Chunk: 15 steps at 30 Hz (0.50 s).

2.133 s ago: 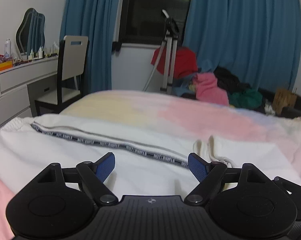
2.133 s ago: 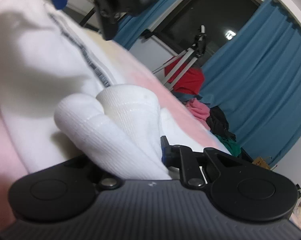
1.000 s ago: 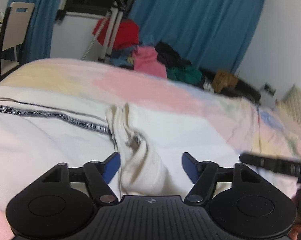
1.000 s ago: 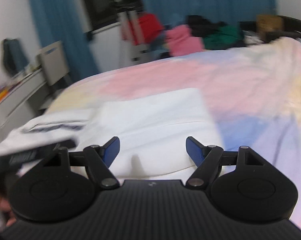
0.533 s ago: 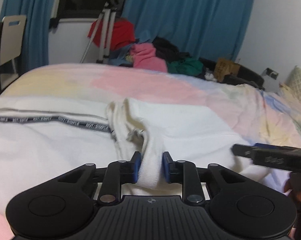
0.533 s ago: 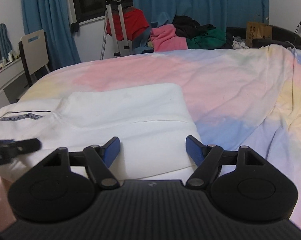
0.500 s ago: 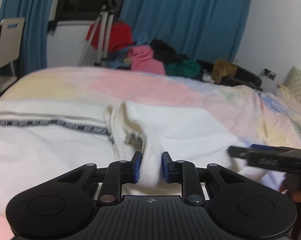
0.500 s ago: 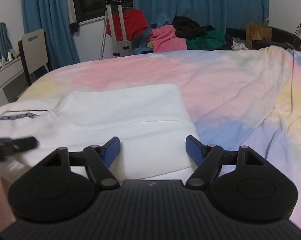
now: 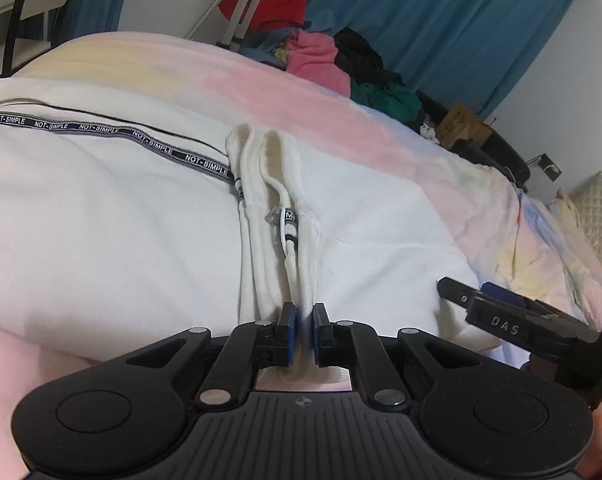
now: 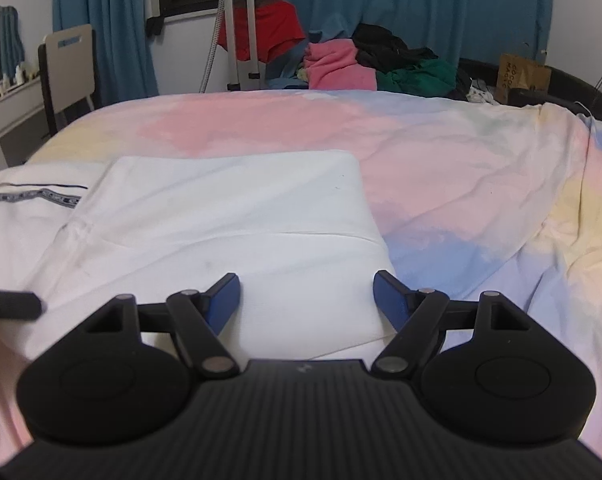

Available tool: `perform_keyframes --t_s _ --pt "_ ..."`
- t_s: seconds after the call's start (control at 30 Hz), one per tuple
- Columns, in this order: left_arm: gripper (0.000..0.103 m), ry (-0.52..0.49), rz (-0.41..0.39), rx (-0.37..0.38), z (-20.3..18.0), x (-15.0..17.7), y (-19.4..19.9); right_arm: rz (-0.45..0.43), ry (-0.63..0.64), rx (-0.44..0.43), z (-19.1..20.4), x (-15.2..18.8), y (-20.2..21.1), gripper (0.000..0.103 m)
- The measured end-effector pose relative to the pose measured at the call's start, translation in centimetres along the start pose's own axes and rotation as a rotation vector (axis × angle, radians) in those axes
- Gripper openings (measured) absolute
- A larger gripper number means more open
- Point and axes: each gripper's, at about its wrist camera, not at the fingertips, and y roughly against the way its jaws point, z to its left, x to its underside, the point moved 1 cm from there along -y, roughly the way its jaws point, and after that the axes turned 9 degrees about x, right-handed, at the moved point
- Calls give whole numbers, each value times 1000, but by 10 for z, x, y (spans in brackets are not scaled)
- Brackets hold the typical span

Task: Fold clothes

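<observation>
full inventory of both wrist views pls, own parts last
white garment: 1, white with a black NOT-SIMPLE tape stripe, spread on the near part of the bed
ribbed cuff: 1, white, bunched at the garment's middle, pinched in the left tool
bedsheet: 1, pastel pink, yellow and blue, covers the bed
clothes pile: 1 heap, pink, black, green, red, beyond the bed's far edge
tripod: 1, silver, by the window
curtains: blue, on both sides of the window
chair: 1, beige and black, far left
paper bag: 1, brown, far right
left tool: shut on the cuff
right tool: open, over the garment's right edge
</observation>
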Motion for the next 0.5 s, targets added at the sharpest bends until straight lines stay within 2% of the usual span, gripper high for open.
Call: perform_keyframes --t_s 0.07,0.13,0.2,0.23,0.3,0.37,0.5 --pt "20 7 -5 4 1 -1 3 2 -4 -1 0 -1 0 77" --pt "33 29 -7 13 4 -6 9 5 -4 -1 -1 -1 2 76" --pt "79 63 -9 -32 10 -16 23 9 -2 0 -1 -1 3 75" --pt "85 78 -26 -60 16 -21 33 10 -2 1 -2 -1 4 75" --pt "87 125 -95 -98 31 -27 58 13 -7 2 -3 -1 6 75" --pt "95 205 -138 -141 52 -32 79 15 -10 1 -2 -1 8 75" --pt "98 449 -197 -216 108 -28 114 16 -7 12 1 -2 7 75"
